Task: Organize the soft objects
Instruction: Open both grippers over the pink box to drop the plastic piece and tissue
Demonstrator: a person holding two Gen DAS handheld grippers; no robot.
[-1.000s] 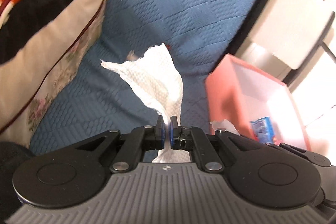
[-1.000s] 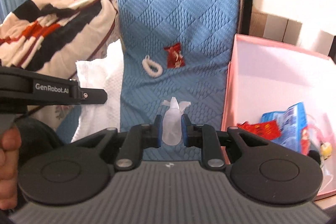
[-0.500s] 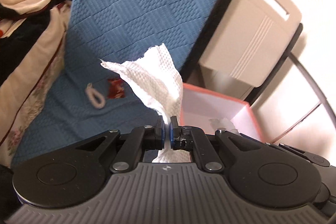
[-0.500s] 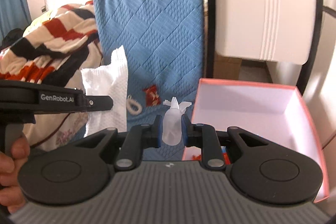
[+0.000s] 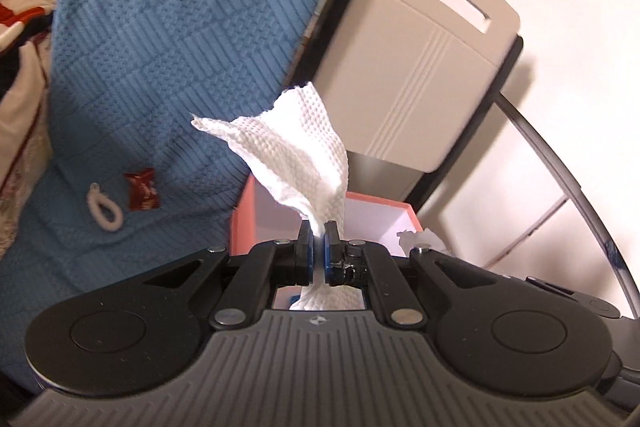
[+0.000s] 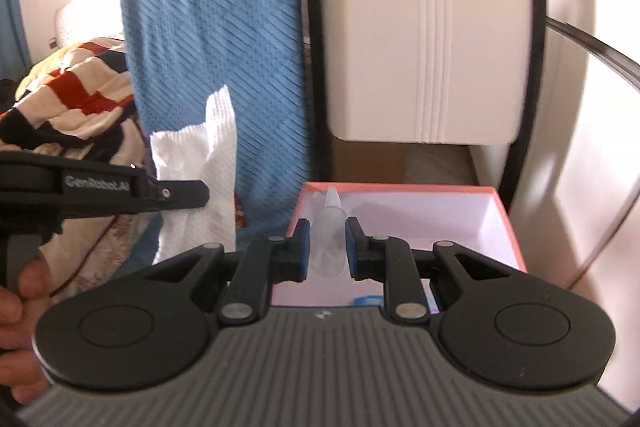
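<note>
The left gripper (image 5: pixel 317 235) pinches a white paper towel (image 5: pixel 296 155) tight; the right gripper (image 6: pixel 327 241) squeezes a small clear bottle (image 6: pixel 329 243). Both hang over the near edge of the pink box (image 6: pixel 508 223). Let go too early and the light towel could drift out onto the blue cover (image 5: pixel 168 39), or the bottle could slip sideways.
</note>
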